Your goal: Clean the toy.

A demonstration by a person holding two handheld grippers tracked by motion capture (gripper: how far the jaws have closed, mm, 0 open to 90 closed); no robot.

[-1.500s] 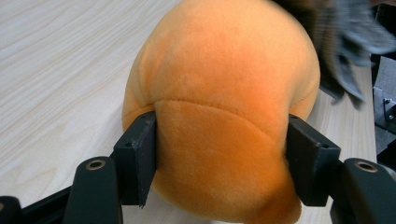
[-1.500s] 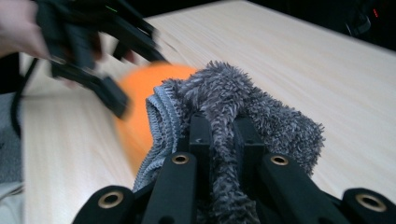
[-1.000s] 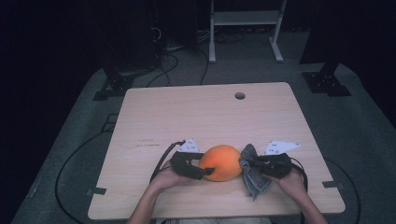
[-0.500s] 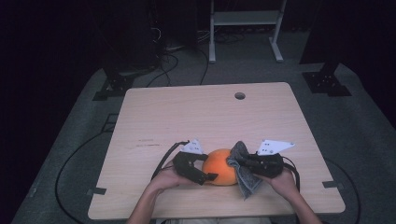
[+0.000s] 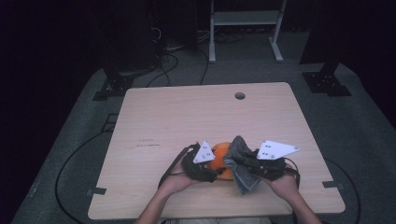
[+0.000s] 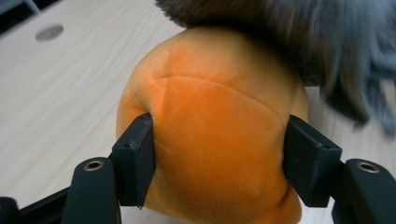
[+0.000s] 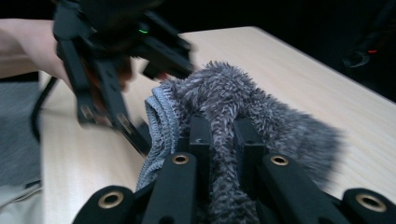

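An orange plush ball (image 5: 219, 155) rests near the table's front edge. My left gripper (image 5: 215, 173) comes at it from the left. Its jaws have just been closing, and in the left gripper view the pads (image 6: 135, 158) press into both sides of the ball (image 6: 215, 135). My right gripper (image 5: 240, 161) is shut on a grey fuzzy cloth (image 5: 243, 176), which lies against the ball's right and top. In the right gripper view the cloth (image 7: 233, 100) bunches between that gripper's (image 7: 223, 135) two jaws. The cloth (image 6: 299, 28) covers the ball's far side.
The wooden table (image 5: 187, 116) has a round hole (image 5: 239, 95) near its far edge. Black cables (image 5: 70, 158) trail over the grey floor at the left. A white metal frame (image 5: 243, 28) stands behind the table.
The left gripper let go of the ball, shifted right and gripped it again. The right gripper carried the cloth up and left, onto the ball's top right.
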